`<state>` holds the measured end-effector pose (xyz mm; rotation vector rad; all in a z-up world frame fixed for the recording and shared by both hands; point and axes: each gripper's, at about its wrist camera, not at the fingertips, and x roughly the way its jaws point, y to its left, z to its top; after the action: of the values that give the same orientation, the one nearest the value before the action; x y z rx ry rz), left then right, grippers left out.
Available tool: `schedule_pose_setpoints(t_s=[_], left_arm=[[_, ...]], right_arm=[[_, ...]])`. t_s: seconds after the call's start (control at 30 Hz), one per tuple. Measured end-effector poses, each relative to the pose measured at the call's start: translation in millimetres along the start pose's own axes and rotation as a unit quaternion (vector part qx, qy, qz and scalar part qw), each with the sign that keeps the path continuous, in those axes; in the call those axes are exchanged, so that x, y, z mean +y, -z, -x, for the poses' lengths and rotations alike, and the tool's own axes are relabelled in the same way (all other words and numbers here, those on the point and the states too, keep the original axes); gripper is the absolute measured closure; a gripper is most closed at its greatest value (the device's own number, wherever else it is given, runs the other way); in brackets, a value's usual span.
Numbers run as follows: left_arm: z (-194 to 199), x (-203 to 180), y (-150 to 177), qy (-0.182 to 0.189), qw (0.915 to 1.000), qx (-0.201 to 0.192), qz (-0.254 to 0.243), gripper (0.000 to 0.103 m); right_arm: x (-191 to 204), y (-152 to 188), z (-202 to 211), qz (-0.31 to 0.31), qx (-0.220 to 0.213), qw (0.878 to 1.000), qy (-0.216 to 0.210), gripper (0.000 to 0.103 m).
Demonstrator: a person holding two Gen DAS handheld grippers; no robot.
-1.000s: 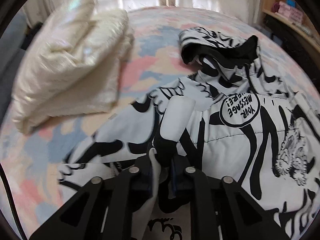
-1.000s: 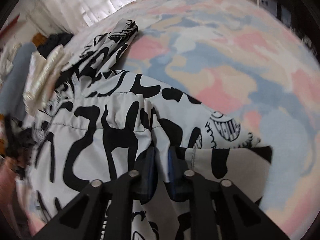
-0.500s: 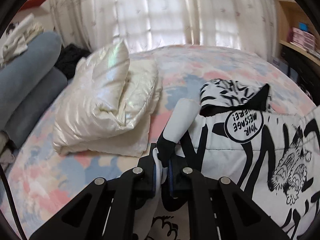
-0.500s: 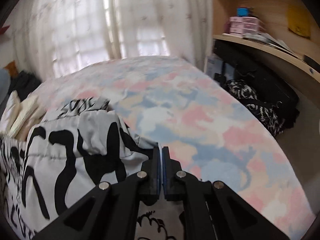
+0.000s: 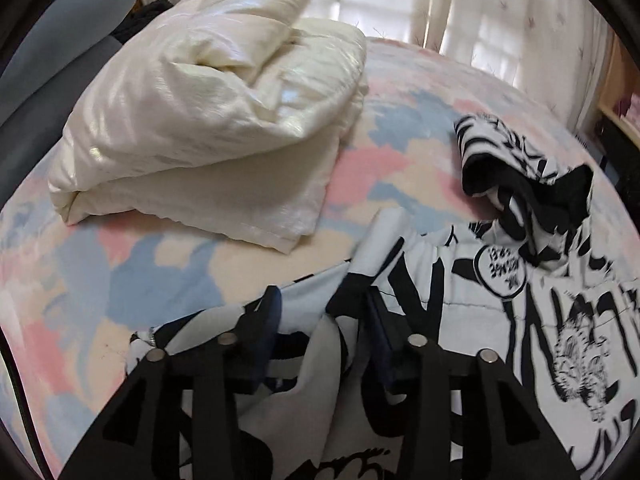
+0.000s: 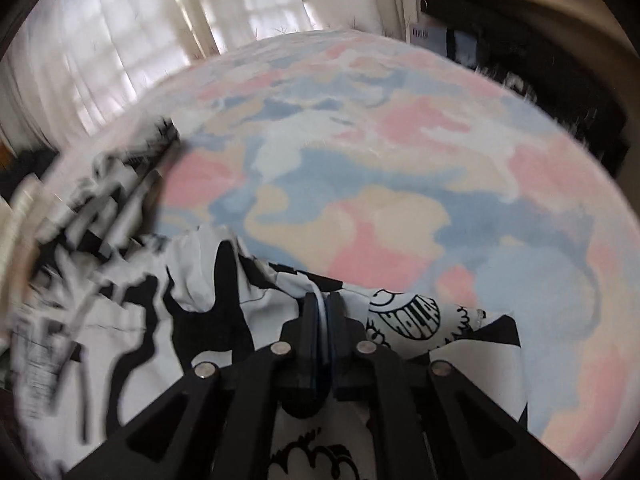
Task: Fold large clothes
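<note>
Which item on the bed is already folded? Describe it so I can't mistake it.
Start at the pastel patchwork bedspread. On its far left side, near the curtains, sits the cream quilted bundle, folded into a thick stack. It is plain and shiny, unlike the black-and-white printed garment beside it.

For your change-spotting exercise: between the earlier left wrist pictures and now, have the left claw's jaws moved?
Yes. The left claw has just been opening: its jaws now stand apart, with the black-and-white printed garment lying loose between them on the pastel bedspread.

Black-and-white cartoon-print garment (image 5: pixel 540 320) on a bedsheet (image 6: pixel 400 200) of pastel pink, blue and beige blotches — pearly cream quilt (image 5: pixel 208 120) beside it.
</note>
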<state>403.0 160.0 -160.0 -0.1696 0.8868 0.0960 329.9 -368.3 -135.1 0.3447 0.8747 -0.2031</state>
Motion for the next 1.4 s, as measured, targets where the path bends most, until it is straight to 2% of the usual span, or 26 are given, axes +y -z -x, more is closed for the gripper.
schedule_pose_setpoints(t_s=[0.07,0.13,0.2,0.3,0.4,0.43,0.47,0.5,0.53,0.63,0.73,0.8,0.9,0.97,1.03,1.13,1.23,1.3,1.4], left_arm=[[5,1,-1,0.004,1.0000,-0.008,-0.002,0.058],[9,1,-2,0.009,0.9999,-0.013,-0.002,0.057],[9,-3,-3,0.015,0.9997,-0.018,-0.010,0.057],[11,-14,-6,0.013,0.9993,-0.021,-0.029,0.057],[5,-29,-6,-0.008,0.9979,-0.018,-0.062,0.060],[3,-32,-5,-0.024,0.9969,-0.020,-0.072,0.080],[0,-36,-5,-0.048,0.9947,-0.023,-0.088,0.092],[-4,-37,-5,-0.058,0.9935,-0.024,-0.095,0.092],[-4,-33,-4,-0.061,0.9934,-0.024,-0.094,0.092],[-13,-25,-2,-0.075,0.9941,-0.021,-0.076,0.087],[-6,-17,-2,-0.075,0.9949,-0.027,-0.061,0.076],[4,-11,-4,-0.070,0.9958,-0.031,-0.051,0.072],[32,-9,-4,-0.078,0.9943,-0.053,-0.049,0.072],[56,-15,0,-0.065,0.9936,-0.071,-0.060,0.072],[75,-28,4,-0.044,0.9934,-0.077,-0.072,0.072],[98,-64,23,0.015,0.9935,-0.062,-0.095,0.073],[104,-104,49,0.064,0.9907,-0.040,-0.114,0.073],[97,-125,65,0.068,0.9899,-0.031,-0.120,0.073],[67,-136,83,0.031,0.9926,0.003,-0.117,0.074]], right_arm=[[-9,-4,12,-0.025,-0.009,0.998,-0.051,0.084],[-5,-5,24,-0.036,-0.022,0.996,-0.084,0.045],[2,-8,26,-0.023,-0.023,0.995,-0.098,0.033],[21,-13,12,0.013,-0.004,0.996,-0.085,0.033],[44,-10,-19,0.069,0.027,0.996,-0.041,0.033],[49,-5,-21,0.086,0.027,0.995,-0.030,0.041],[57,-1,-23,0.114,0.020,0.993,-0.009,0.051],[62,0,-23,0.133,0.006,0.991,0.024,0.067],[60,0,-24,0.132,0.001,0.991,0.031,0.067],[57,-2,-33,0.109,0.003,0.993,0.032,0.065],[56,-2,-27,0.104,-0.001,0.994,0.038,0.057],[55,-2,-11,0.093,-0.007,0.995,0.038,0.055],[62,2,19,0.101,-0.040,0.992,0.057,0.055],[76,10,42,0.116,-0.056,0.990,0.052,0.055],[96,23,59,0.135,-0.055,0.989,0.019,0.055],[141,52,74,0.167,-0.030,0.985,-0.041,0.055],[184,84,73,0.182,0.003,0.979,-0.096,0.055],[202,102,61,0.183,0.031,0.976,-0.117,0.055],[211,122,29,0.194,0.058,0.976,-0.084,0.055]])
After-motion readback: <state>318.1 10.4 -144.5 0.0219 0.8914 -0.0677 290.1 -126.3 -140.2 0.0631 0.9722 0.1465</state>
